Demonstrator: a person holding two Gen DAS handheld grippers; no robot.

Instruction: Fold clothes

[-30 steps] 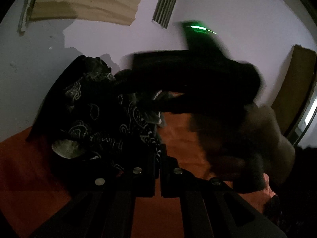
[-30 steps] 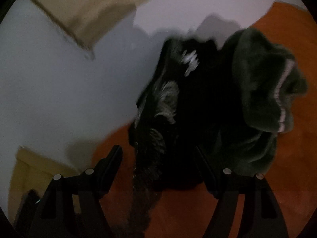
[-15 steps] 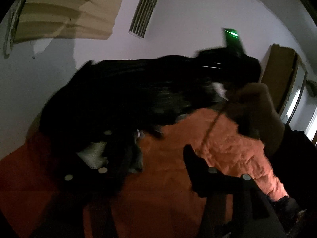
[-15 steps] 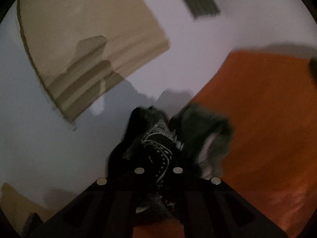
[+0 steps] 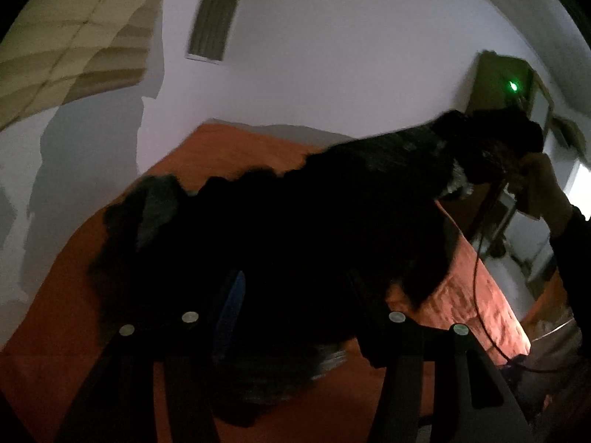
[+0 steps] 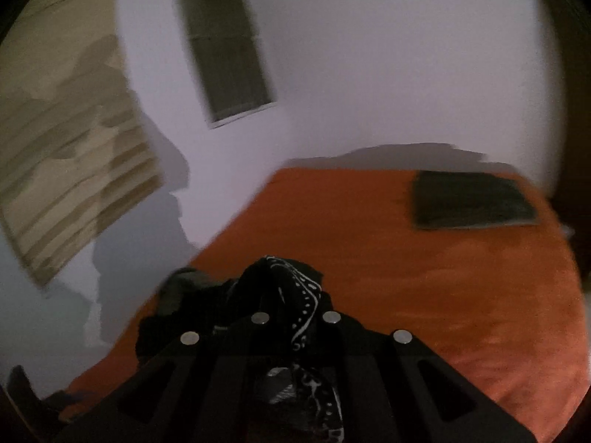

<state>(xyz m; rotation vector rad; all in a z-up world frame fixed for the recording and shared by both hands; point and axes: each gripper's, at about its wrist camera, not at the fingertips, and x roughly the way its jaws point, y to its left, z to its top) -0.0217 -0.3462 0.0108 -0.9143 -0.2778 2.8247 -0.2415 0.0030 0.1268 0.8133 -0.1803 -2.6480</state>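
We hold the black paisley-printed cloth garment [image 6: 295, 288] bunched and lifted over the orange bedspread [image 6: 461, 277]; our right gripper [image 6: 295, 323] is clamped on it, and our left gripper [image 5: 291, 317] stands with fingers apart around its hanging dark mass. One dark green folded rectangle of fabric [image 6: 472, 199] already lies flat at the far corner. One crumpled grey-green garment [image 6: 181, 288] sits beside ours. So we judge one piece folded, two left.
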